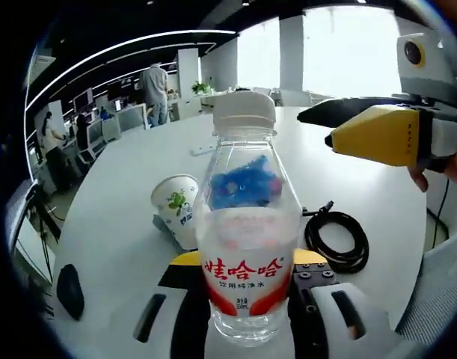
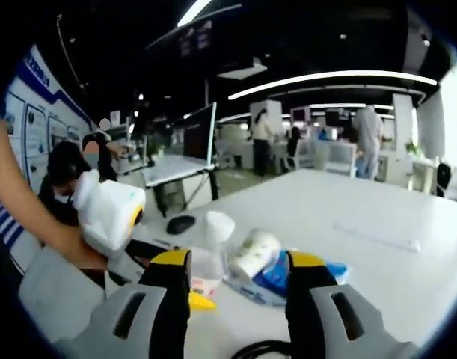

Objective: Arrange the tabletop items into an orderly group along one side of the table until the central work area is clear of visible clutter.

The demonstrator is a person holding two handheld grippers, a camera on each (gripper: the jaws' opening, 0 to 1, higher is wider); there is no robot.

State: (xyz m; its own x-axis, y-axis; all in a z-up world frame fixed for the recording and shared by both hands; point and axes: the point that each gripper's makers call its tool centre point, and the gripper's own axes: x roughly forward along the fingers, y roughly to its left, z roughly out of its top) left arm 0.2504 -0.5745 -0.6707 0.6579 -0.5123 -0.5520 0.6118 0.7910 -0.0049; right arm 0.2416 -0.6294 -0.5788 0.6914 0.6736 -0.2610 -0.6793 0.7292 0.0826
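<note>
Left gripper clamps a clear plastic water bottle w/ white cap and red label upright over the white round table, printed paper cup and coiled black cable just behind, right gripper jaws wide, holding nothing, broad bare tabletop beyond toward the far edge.

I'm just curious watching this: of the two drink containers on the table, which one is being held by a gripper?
The clear water bottle with the white cap and red label stands between the left gripper's jaws. The paper cup sits free behind it, tilted.
</note>
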